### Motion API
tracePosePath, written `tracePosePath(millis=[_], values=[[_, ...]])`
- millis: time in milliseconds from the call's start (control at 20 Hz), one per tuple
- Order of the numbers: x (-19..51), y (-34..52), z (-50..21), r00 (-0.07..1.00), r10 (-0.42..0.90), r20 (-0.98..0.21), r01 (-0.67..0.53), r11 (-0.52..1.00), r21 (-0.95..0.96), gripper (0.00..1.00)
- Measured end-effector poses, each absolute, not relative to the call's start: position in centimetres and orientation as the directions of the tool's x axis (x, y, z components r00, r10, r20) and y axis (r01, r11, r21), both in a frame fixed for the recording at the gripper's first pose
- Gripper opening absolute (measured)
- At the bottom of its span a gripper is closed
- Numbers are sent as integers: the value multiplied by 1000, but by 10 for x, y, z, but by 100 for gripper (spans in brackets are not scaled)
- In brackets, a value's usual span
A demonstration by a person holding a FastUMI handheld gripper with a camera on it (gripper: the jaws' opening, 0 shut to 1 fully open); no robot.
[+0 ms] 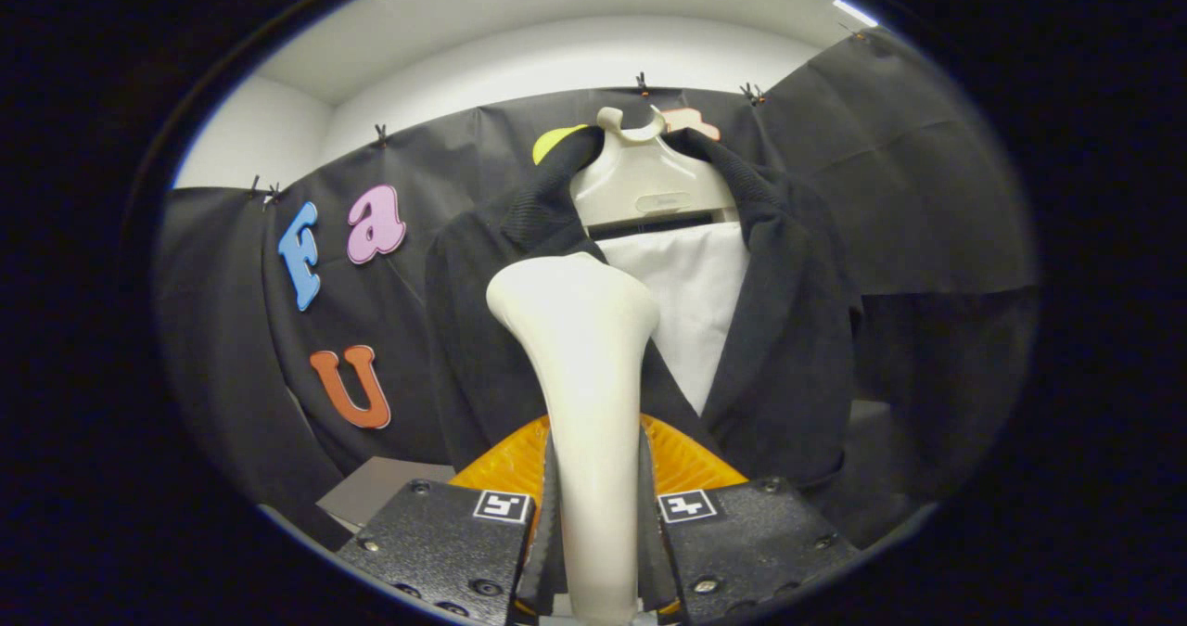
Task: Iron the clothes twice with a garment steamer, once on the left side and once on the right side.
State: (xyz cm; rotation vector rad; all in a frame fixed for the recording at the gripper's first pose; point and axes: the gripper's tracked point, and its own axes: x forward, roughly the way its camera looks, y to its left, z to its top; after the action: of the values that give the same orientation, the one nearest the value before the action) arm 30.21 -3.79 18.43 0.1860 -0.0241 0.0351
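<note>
Clamping the steamer (580, 348), the gripper (598, 552) faces a dark jacket (788, 348) on its hanger (640, 185).

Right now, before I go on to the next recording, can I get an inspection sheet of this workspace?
Surface: grey ledge low beside the jacket.
Job's things: garment steamer upright, head raised in front of the dark jacket, which hangs open on a cream hanger over a white panel.
Clutter: orange ribbed object behind the fingers.
Grippers: gripper shut on the steamer's handle.
Cables: nothing seen.
Surroundings: black cloth wall, white ceiling.
</note>
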Motion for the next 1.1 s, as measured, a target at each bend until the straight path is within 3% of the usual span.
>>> tracePosePath(millis=[1100], values=[[297,-49,79,991,-73,-109,82,993,88,37]])
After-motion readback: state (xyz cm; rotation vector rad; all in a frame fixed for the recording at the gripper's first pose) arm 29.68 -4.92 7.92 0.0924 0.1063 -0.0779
